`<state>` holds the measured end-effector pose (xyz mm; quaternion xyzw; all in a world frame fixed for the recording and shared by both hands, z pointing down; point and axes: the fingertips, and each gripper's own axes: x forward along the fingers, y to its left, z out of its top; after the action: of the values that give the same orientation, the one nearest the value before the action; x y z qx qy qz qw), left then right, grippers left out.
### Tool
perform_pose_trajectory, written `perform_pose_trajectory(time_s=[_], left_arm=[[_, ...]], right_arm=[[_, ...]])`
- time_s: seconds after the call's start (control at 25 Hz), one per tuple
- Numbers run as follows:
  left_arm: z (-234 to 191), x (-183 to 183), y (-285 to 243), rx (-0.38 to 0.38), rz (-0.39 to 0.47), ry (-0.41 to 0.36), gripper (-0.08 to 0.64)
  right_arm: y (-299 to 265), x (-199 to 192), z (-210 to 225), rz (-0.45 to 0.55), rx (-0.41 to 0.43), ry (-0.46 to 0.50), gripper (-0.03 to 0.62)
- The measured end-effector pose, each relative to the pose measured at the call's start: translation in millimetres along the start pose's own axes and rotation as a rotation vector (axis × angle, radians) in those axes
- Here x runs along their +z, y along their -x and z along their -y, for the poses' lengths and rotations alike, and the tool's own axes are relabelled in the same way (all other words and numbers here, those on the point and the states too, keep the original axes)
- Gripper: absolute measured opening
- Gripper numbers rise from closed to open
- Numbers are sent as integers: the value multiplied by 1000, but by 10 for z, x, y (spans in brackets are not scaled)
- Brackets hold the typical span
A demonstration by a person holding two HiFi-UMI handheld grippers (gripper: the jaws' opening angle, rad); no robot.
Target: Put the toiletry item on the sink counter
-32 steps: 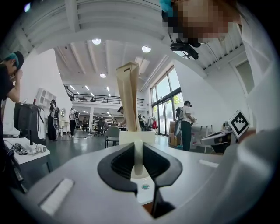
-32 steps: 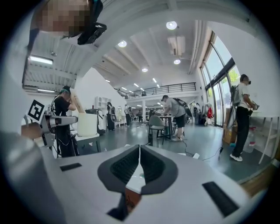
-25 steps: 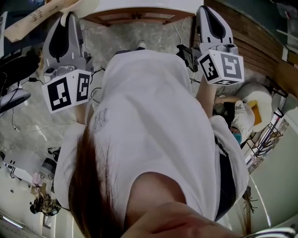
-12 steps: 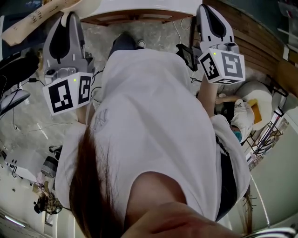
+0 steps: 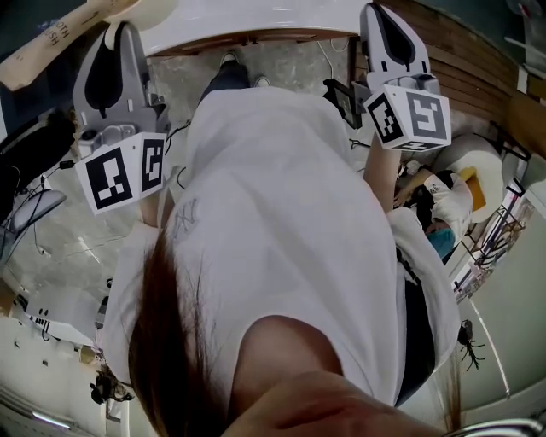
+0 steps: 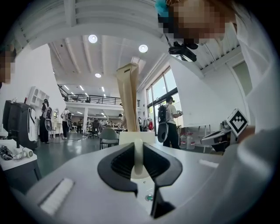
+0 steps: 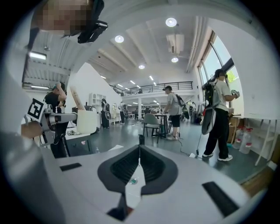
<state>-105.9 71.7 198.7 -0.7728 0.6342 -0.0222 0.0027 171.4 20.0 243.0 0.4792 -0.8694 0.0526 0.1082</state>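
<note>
The toiletry tube (image 6: 128, 96) is not on any surface: it is clamped in the left gripper (image 6: 138, 148), whose jaws pinch its lower end. In the left gripper view its long axis runs almost straight toward 12 o'clock with a slight lean. The flat crimped end is on top and the white cap end (image 6: 137, 137) sits just above the jaws. In the head view the same cream tube (image 5: 51, 38) lies across the gripper's tip at 11 o'clock, slanting down toward 9 o'clock.

The right gripper (image 7: 139, 142) has its jaws pressed together with nothing between them. In the head view it is raised at 1 o'clock.

The white bench (image 5: 256, 13) crosses the top of the head view at 12 o'clock, beyond both grippers. Between them the person's white shirt (image 5: 273, 222) fills the middle of the view and hides most of the mottled grey floor (image 5: 290, 64). Black cables (image 5: 34, 205) trail over the floor at 9 o'clock, and another person (image 5: 444, 209) sits low at 3 o'clock.

Past the right gripper the open hall holds a chair (image 7: 151, 120) near 12 o'clock and a standing person with a backpack (image 7: 217, 118) at 3 o'clock. Water jugs (image 7: 244, 141) stand just beyond that person; what they hold cannot be told.
</note>
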Motion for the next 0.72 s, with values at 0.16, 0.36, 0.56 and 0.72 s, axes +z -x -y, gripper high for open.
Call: perform_pose_trajectory(time_s=[0.16,0.36,0.56,0.72], left_arm=[[-235,22,-218,-22,-2,-5,48],[-420,-22,-468,-46,-12,-2,48],[-571,-20,-630,-82,-5,3,48],[-681,-50,-724,-102,-9,6,48]], right_arm=[[-205,70,-22,-11,-30,-5,11],[-390,96,5,-21,-63,-11,11],[-553,142,0,-22,-101,-13,11],[-665,136,-33,-29,-119,-19,11]])
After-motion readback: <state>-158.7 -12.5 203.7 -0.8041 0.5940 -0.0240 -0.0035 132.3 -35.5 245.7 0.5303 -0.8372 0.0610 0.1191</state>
